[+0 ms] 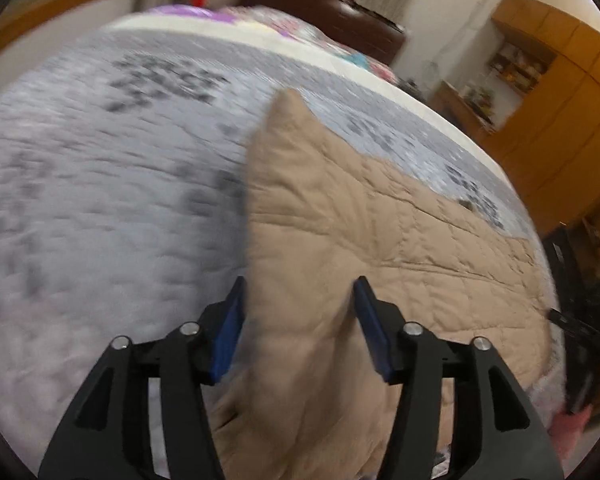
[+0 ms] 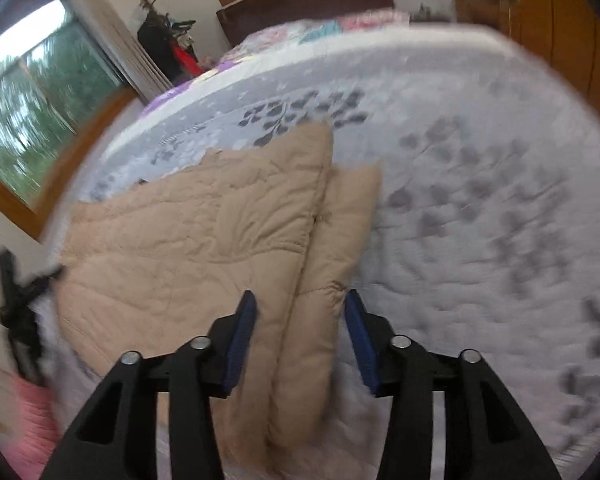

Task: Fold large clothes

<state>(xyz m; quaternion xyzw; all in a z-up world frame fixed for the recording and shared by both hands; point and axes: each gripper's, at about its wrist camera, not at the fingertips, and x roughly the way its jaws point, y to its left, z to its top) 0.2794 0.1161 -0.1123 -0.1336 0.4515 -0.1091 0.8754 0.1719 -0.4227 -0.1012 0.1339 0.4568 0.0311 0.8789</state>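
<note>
While folded, tan quilted garment (image 2: 204,236) (puffy), grey bedspread (image 2: 480,200)

A grey leaf-patterned bed (image 2: 480,220) carries a folded beige quilted garment (image 2: 204,232).

Grey bedspread (image 2: 480,220) lies clear beside the tan quilt (image 2: 188,232).

A tan quilted garment (image 2: 204,236), probably a padded coat, lay folded on a grey leaf-printed bedspread (image 2: 480,208). One long padded strip (image 2: 340,236), perhaps a sleeve, ran alongside its main body. Its stitched surface was creased and puffy.
</note>
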